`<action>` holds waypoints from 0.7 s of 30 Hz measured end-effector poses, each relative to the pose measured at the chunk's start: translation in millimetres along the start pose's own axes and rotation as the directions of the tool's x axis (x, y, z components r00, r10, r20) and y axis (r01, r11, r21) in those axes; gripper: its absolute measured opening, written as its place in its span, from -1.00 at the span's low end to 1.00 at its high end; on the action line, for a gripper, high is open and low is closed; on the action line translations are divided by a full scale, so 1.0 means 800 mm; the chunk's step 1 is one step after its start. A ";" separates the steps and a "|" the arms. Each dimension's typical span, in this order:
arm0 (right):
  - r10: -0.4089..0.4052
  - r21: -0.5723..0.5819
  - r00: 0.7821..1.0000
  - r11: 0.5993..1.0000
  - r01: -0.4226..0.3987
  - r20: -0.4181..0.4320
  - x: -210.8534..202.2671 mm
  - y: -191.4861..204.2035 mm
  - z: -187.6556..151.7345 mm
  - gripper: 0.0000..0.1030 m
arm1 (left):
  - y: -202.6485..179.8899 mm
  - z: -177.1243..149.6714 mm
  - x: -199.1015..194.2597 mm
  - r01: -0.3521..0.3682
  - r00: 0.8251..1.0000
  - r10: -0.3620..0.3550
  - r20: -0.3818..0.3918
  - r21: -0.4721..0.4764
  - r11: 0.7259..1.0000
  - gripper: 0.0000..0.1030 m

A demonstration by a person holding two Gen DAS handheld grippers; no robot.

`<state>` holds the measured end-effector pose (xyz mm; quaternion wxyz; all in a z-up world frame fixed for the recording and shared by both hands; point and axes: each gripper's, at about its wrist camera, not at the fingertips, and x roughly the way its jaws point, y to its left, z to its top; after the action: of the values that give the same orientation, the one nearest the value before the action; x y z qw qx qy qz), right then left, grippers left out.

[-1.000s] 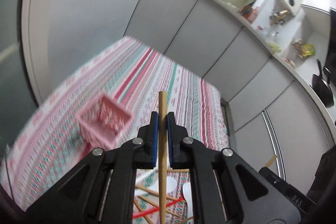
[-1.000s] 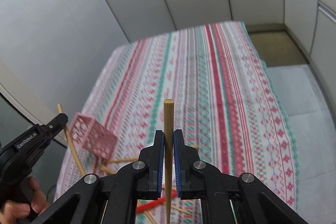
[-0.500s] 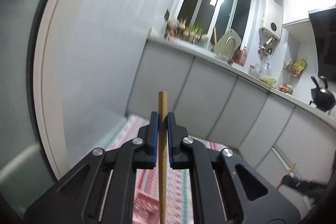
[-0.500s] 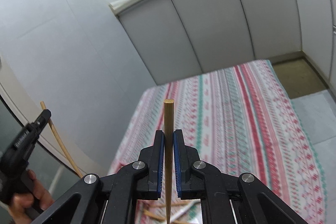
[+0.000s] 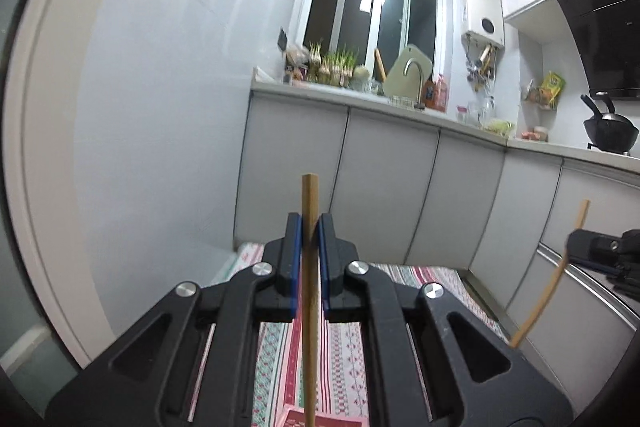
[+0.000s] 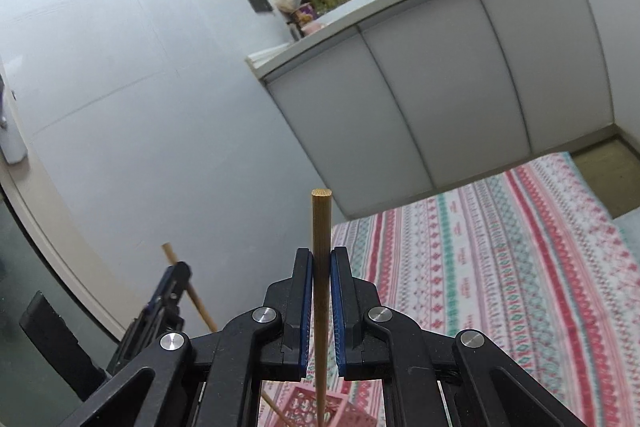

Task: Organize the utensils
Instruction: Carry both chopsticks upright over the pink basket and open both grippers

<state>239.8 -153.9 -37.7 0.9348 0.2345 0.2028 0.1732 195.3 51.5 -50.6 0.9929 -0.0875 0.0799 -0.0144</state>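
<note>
1. Left tongs [image 5: 308,259] clamp one chopstick [image 5: 309,227], centre frame.
2. Right tongs [image 6: 321,291] clamp another chopstick [image 6: 321,247].
3. Lower both tips-first, upright, into the pink basket [image 6: 320,413] at bottom edge.

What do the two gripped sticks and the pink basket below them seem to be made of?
The left gripper's chopstick and the right gripper's chopstick look like bare bamboo or wood: matte tan, with fine lengthwise grain and a fibrous cut end in the right wrist view. The pink basket looks like moulded plastic, judging by its even colour and lattice wall, though little of it shows.
</note>
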 end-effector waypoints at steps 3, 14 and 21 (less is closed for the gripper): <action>-0.003 -0.027 1.000 1.000 0.002 -0.016 0.024 0.005 -0.014 -0.85 | 0.006 -0.008 0.005 0.016 0.999 -0.016 -0.038 0.000 1.000 -0.83; -0.045 -0.074 0.988 0.997 0.035 -0.148 0.101 -0.002 -0.062 -0.85 | 0.017 -0.018 0.020 0.082 0.989 -0.085 -0.122 -0.033 0.996 -0.83; -0.056 -0.088 0.978 0.995 0.039 -0.202 0.118 -0.005 -0.076 -0.85 | 0.012 -0.029 0.032 0.100 0.976 -0.105 -0.193 -0.034 0.994 -0.83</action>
<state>293.5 -95.1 -116.8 0.9220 0.1711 0.2957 0.1822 217.0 56.3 -78.9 0.9771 -0.1018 0.1719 -0.0728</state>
